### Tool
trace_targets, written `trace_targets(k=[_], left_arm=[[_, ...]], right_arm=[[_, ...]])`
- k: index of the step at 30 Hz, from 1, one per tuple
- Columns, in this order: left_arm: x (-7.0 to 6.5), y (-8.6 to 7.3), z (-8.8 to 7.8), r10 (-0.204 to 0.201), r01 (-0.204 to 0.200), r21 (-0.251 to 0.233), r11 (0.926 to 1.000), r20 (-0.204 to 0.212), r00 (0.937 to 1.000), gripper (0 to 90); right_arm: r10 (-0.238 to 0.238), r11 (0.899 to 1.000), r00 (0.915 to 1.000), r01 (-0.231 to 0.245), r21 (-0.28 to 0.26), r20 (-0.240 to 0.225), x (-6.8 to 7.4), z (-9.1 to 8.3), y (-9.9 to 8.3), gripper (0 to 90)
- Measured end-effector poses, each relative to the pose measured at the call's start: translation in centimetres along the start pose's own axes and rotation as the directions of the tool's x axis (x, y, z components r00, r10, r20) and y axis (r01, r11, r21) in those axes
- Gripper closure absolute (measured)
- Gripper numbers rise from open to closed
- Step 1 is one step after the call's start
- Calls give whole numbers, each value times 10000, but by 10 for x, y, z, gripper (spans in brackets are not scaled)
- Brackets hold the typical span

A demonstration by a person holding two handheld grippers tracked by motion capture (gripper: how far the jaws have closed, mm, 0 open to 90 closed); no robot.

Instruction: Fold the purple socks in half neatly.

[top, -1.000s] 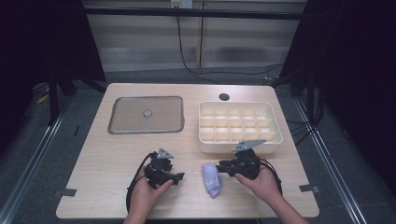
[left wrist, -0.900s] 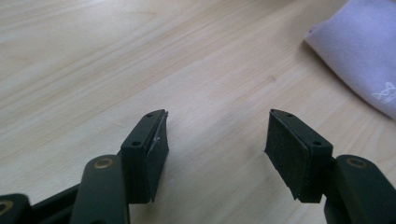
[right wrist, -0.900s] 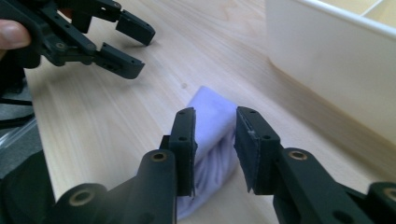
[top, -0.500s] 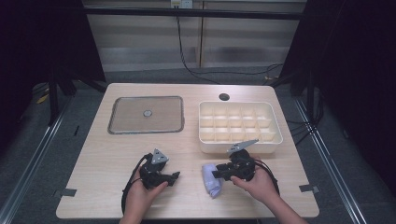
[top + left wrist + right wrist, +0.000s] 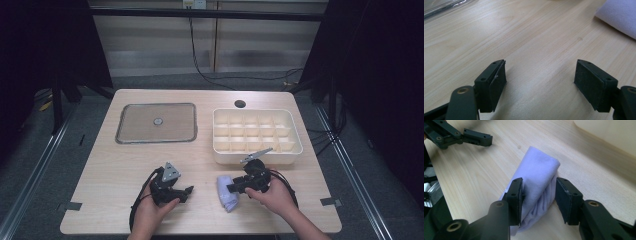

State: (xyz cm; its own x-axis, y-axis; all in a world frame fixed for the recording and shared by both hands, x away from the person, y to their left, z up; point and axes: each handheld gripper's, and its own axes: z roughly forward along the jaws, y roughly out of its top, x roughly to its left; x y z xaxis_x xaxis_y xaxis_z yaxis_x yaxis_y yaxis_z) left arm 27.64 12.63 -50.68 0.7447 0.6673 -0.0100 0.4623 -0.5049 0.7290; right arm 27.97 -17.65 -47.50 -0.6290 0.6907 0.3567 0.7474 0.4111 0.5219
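Right now the right tool has its jaws on either side of a folded lilac cloth; they have just been opening, and in the right gripper view the right-hand pad stands just clear of the fabric while the left-hand pad lies at its edge, so the cloth sits between them without being squeezed. From above, the same right tool points leftward at the cloth, which lies flat on the worktop near its front edge, just in front of the white compartment box.

The left tool has also just been opening; its jaws stand wide apart with bare wood between them, and a corner of the cloth lies well ahead of it to the right. In the high view the left tool rests low over the worktop, aimed toward the cloth and apart from it. Farther back on the left lies a clear flat lid with a small knob at its middle.
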Motion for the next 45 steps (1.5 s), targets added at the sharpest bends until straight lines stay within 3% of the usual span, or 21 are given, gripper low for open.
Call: trace_targets(k=[10, 14, 23, 32, 45], left_arm=[[0, 0, 0, 21, -21, 12, 10000, 28, 10000, 244], [0, 0, 0, 22, -22, 13, 10000, 33, 10000, 244], [0, 0, 0, 8, -8, 6, 10000, 18, 10000, 243], [0, 0, 0, 27, -27, -3, 10000, 25, 10000, 243], [0, 0, 0, 75, -75, 0, 10000, 28, 10000, 242]], right_arm=[[443, 9980, 9989, -435, 451, -166, -2, 6, 0, 549], [394, 9981, 9991, -385, 481, -179, -3, 9, 0, 542], [755, 9953, 9967, -734, 638, -312, -4, 11, 1, 543], [972, 9925, 9936, -924, 801, -574, -7, 12, 1, 611], [1685, 9817, 9847, -1636, 974, -451, -6, 13, 4, 693]])
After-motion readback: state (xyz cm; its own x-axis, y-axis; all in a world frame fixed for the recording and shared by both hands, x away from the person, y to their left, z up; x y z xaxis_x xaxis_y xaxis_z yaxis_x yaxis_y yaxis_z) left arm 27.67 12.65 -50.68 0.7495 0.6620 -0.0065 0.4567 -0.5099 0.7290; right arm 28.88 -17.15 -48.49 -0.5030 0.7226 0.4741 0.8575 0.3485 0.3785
